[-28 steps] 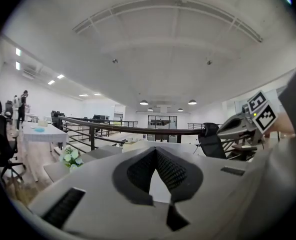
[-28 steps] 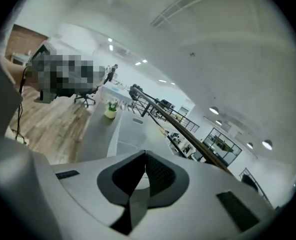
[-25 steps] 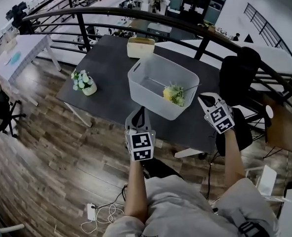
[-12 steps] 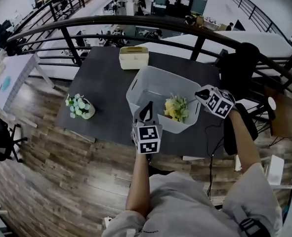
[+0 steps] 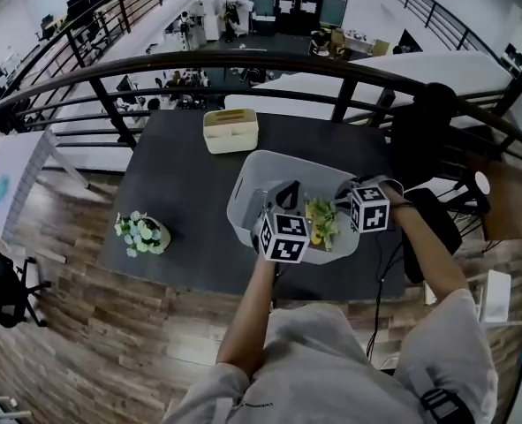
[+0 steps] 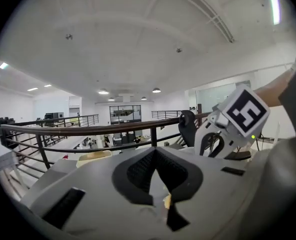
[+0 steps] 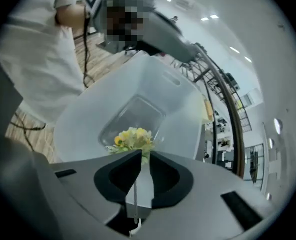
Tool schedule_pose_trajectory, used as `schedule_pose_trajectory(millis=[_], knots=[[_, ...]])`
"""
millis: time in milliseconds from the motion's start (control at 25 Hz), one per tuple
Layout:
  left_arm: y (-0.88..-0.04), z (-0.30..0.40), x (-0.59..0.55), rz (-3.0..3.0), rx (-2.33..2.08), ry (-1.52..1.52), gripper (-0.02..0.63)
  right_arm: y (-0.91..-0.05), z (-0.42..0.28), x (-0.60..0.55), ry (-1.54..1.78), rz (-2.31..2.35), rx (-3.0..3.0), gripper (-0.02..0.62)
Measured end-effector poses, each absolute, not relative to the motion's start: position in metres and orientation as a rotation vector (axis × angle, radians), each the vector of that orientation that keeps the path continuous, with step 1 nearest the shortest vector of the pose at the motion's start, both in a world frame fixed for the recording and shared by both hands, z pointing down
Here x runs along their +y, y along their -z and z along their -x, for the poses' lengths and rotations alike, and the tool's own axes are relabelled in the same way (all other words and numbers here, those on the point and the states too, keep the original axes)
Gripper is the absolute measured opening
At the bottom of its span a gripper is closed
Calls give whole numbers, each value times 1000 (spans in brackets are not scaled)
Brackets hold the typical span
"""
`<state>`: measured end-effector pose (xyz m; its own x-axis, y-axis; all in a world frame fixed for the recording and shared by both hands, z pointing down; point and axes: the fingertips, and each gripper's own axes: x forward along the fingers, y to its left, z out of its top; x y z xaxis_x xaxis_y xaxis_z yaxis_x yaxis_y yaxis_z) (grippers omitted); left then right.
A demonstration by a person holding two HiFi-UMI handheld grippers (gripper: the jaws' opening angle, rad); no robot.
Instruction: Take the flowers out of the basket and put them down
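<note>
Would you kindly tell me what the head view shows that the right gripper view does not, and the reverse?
Only the head view: a pot of white flowers on the dark table, left of the basket.
Only the right gripper view: a close look at the right tool, whose jaws have just been opening to a narrow gap, with a thin stem-like line in it.
Both: the basket with the yellow flowers inside, and the left tool.

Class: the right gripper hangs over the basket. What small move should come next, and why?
Probably ease the right gripper lower and close on the yellow flower bunch. Its jaws have just been opening and stand slightly apart, with only a thin stem-like line between them. The bunch lies just past the tips, inside the translucent white plastic basket.
</note>
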<state>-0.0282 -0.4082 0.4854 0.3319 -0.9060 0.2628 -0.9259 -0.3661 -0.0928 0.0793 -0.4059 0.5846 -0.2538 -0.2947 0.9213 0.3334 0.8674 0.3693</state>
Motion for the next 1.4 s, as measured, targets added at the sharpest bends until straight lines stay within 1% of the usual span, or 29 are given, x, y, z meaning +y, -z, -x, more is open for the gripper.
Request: schedule_pose_trajectory(millis=[120,160,240,280,320,360,400,520,560,600,640,680,880,1000,1400], knots=[[-476,27,-421,-2538,-1701,-406,15,-601,-82,-394,595,183,-1591,80],[-473,26,-424,-2547,-1699,-392,15,-609,-88,-394,574,216,-1555,97],[-470,26,-429,-2554,-1705,-364,15,-624,-100,-397,517,256,-1506,105],[-471,27,-431,-2552,-1705,-356,15,-632,-104,-397,473,273,-1493,138],[-472,30,-434,-2548,-1703,-352,15,-640,-107,-395,417,295,-1484,188],[-473,34,-435,-2545,-1698,-350,15,-647,-107,-391,363,320,-1476,261],[-475,37,-436,-2544,-1693,-349,15,-655,-107,-389,330,339,-1464,278],[-476,46,-441,-2555,-1690,-351,15,-673,-113,-400,343,368,-1378,278],[-478,50,-443,-2550,-1690,-352,15,-678,-116,-403,342,377,-1357,276],[-481,54,-444,-2540,-1688,-353,15,-682,-116,-404,333,381,-1351,254],[-484,57,-445,-2530,-1686,-355,15,-684,-114,-403,323,377,-1359,157],[-487,59,-445,-2524,-1689,-362,15,-686,-112,-403,316,368,-1376,78],[-484,63,-448,-2593,-1769,-487,15,-678,-96,-399,321,383,-1463,60],[-483,62,-448,-2565,-1718,-407,15,-667,-89,-403,329,343,-1516,60],[-481,79,-451,-2511,-1703,-326,15,-623,-58,-424,365,81,-1724,60]])
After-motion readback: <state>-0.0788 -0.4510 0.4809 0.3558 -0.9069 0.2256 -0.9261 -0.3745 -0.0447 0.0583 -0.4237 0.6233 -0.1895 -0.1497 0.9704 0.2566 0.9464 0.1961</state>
